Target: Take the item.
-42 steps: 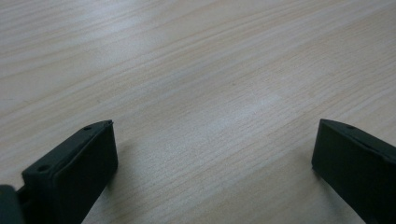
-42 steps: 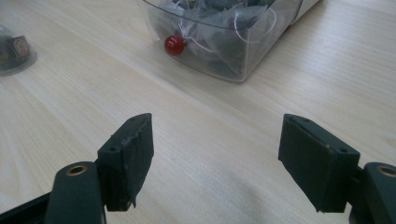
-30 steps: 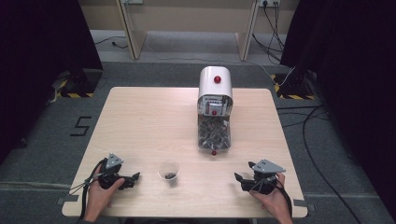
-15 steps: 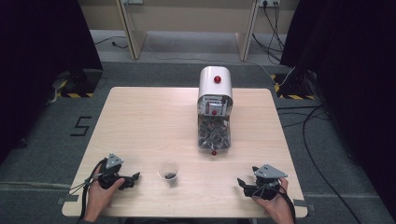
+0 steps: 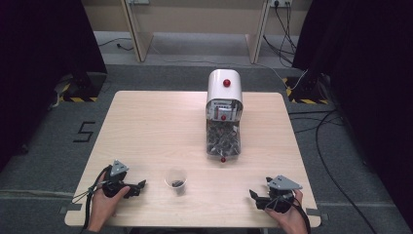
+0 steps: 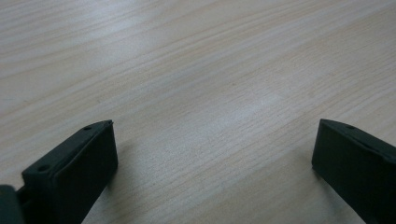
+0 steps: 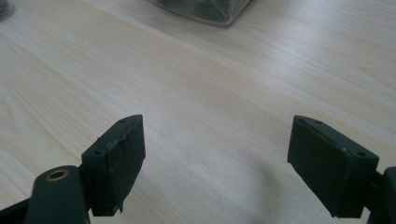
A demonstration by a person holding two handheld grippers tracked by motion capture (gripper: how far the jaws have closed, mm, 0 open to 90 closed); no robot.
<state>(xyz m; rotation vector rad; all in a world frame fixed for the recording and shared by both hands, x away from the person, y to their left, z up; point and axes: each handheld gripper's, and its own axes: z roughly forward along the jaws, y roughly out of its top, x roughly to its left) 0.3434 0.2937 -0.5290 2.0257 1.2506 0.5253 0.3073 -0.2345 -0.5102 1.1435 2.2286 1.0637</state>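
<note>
A white dispenser (image 5: 224, 88) with a red knob stands at the table's middle right, above a clear bin (image 5: 223, 140) of dark pieces. In front of it a small clear cup (image 5: 176, 178) holds a few dark pieces. Held low near the front left corner, my left gripper (image 5: 138, 187) (image 6: 212, 135) is open over bare wood, its jaws pointing toward the cup. My right gripper (image 5: 255, 199) (image 7: 217, 130) is open near the front right corner with nothing between its jaws. The bin's base (image 7: 201, 9) lies ahead of it.
The light wooden table (image 5: 156, 126) has wide bare room on its left half. Its front edge runs just behind both hands. Cables trail on the grey floor (image 5: 336, 146) to the right. The cup's rim (image 7: 3, 9) shows at the far left of the right gripper view.
My right gripper has drawn back a little toward the table's front edge. The left gripper, cup and dispenser have stayed put.
</note>
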